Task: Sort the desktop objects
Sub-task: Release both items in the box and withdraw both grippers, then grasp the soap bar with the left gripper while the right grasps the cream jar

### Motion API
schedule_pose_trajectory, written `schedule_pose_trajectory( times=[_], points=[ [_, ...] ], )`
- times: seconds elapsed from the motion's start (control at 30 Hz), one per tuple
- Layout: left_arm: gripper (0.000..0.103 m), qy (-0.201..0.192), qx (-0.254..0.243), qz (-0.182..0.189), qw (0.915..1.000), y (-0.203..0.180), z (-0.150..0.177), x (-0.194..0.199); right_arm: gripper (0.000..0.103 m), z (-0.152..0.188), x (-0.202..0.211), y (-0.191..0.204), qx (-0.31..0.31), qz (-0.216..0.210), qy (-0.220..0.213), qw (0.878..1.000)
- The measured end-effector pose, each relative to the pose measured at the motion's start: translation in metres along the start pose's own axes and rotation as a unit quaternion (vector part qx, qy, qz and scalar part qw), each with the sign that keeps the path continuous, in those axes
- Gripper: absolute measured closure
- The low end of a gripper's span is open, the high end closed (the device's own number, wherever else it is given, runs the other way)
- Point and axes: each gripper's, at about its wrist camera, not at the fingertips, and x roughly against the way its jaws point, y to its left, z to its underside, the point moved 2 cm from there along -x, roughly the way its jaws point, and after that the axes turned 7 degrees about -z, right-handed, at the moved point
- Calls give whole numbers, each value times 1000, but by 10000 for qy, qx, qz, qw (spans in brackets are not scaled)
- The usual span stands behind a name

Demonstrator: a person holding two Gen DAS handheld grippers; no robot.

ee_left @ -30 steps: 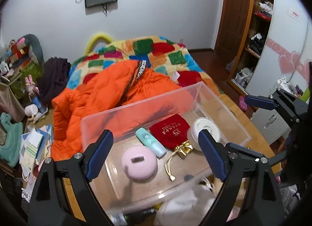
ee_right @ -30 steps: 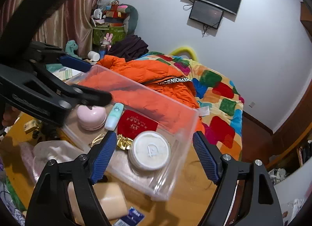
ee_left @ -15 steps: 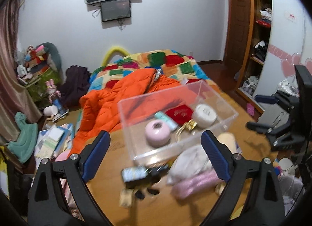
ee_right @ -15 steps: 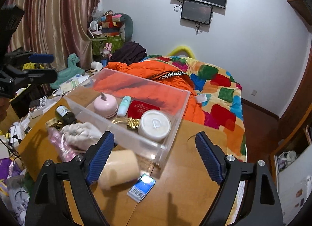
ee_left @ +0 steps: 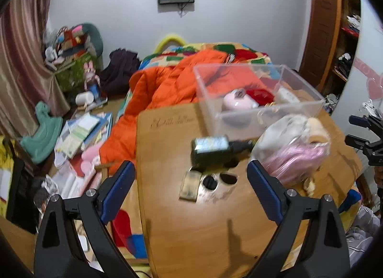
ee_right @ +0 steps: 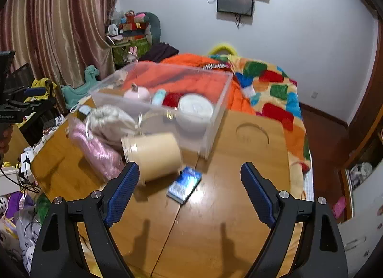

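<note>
Both grippers — left (ee_left: 190,183) and right (ee_right: 189,183) — hover over the table (ee_right: 215,218), jaws released (nothing between them).

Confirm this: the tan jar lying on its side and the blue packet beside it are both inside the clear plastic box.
Not right. The tan jar and blue packet lie on the wooden table, outside the clear plastic box, as the right wrist view shows.
</note>
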Motion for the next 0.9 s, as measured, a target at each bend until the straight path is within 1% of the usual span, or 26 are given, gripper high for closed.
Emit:
schedule_pose_trajectory(
  times=[0.1, 0.23, 0.43, 0.47, 0.57, 0.63, 0.7, 0.77, 0.9],
  points=[
    [8, 167, 108, -43, 9998, 8, 15, -13, 18, 7, -8, -1, -193, -152, 136, 9996],
    [8, 286, 193, 25, 9994, 13, 28, -24, 18, 10, -19, 3, -351, -426, 226, 9982],
    [8, 299, -28, -66, 9995, 8, 39, -37, 18, 5, -40, 14, -201, -548, 350, 9977],
    [10, 296, -72, -90, 9995, 6, 41, -40, 18, 4, -45, 15, -162, -543, 376, 9977],
    [22, 330, -172, -60, 9993, 0, 40, -47, 18, 0, -55, 17, -117, -541, 438, 9975],
    [23, 356, -187, -23, 9992, -2, 39, -51, 18, -2, -59, 16, -110, -585, 458, 9972],
    [32, 346, -232, -53, 9991, -5, 37, -56, 18, -5, -64, 17, -93, -612, 470, 9970],
    [37, 374, -280, -33, 9989, -7, 35, -62, 18, -7, -69, 17, -71, -627, 479, 9969],
    [44, 308, -252, 103, 9992, -8, 31, -65, 18, -11, -77, 16, -70, -718, 514, 9961]
  ],
)
